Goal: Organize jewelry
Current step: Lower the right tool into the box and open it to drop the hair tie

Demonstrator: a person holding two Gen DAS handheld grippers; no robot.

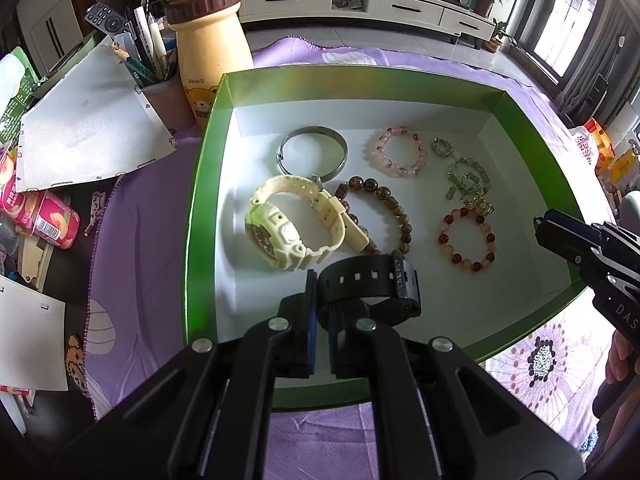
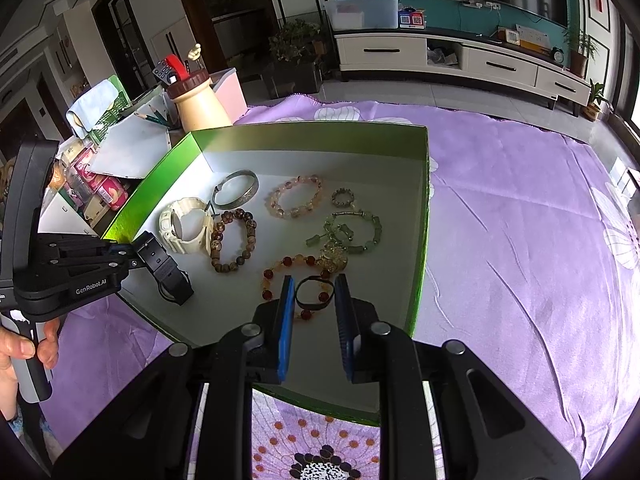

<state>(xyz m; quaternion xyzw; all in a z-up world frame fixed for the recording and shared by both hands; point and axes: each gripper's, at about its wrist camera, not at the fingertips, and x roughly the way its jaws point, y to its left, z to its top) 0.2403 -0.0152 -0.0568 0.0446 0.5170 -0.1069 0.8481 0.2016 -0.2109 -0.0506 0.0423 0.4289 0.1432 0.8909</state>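
A green box (image 1: 200, 200) with a white floor lies on the purple cloth. Inside are a silver bangle (image 1: 314, 156), a cream watch (image 1: 288, 228), a brown bead bracelet (image 1: 376, 216), a pink bead bracelet (image 1: 398, 152), a green jade bracelet (image 1: 466, 178) and a red bead bracelet (image 1: 466, 240). My left gripper (image 1: 316, 284) is shut on the strap of a black watch (image 1: 370, 284), low over the box's near left part. Over the near right part, my right gripper (image 2: 314, 284) is shut on a small dark ring (image 2: 315, 307), just above the red bead bracelet (image 2: 280, 268).
Left of the box stand a bear-print bottle (image 1: 208, 52), a pen cup (image 1: 160, 92), a white paper sheet (image 1: 88, 128) and pink cans (image 1: 52, 224). The purple floral cloth (image 2: 520, 240) stretches to the right of the box. A hand (image 2: 24, 344) grips the left tool's handle.
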